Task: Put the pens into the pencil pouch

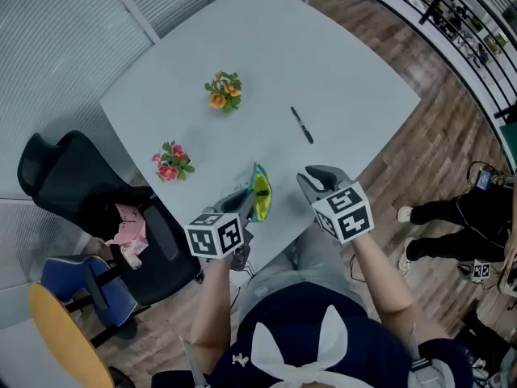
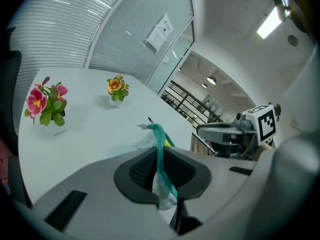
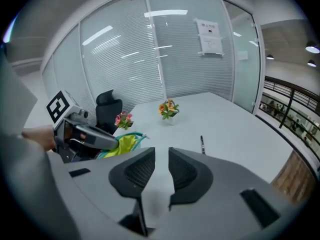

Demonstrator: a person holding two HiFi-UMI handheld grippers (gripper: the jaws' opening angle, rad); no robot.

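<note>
Head view, nearest the body: pinching the pencil pouch (image 1: 260, 195) with the left gripper (image 1: 247, 203) at the near edge of the tabletop (image 1: 347, 71). Pouch up on its edge; resting on the surface or lifted off it, can't tell. Left gripper view: jaws almost together on the teal zipper edge and pale fabric, pads pressing it. Pouch sticking out past the tips, yellow-green lining showing at the mouth.

Just right of that in head view: right gripper (image 1: 317, 176), near the pouch, not touching it. Right gripper view: jaws partly apart, narrow gap, nothing between the pads, only bare tabletop beyond. Empty.

Progress, judged: pouch gripped and looking open, so that part done. No pen seen inside it, but interior mostly hidden, so can't rule one out.

Farther out: one black pen (image 1: 302, 125) flat on the tabletop, ahead of the right gripper and slightly toward the pouch side. Apart from both grippers and from the pouch, pointing roughly away from the body. In the right gripper view, sitting beyond the jaws and right of their gap, so not lined up. No other pen spotted.

Left to do, judged: reach out with the right gripper, close on the pen, bring it back, drop it in the pouch mouth.

Farthest: pink flowers (image 1: 170, 162) and orange flowers (image 1: 224, 91) on the left part of the tabletop, well apart from the pen. Black office chair (image 1: 65, 176) off the left edge.
</note>
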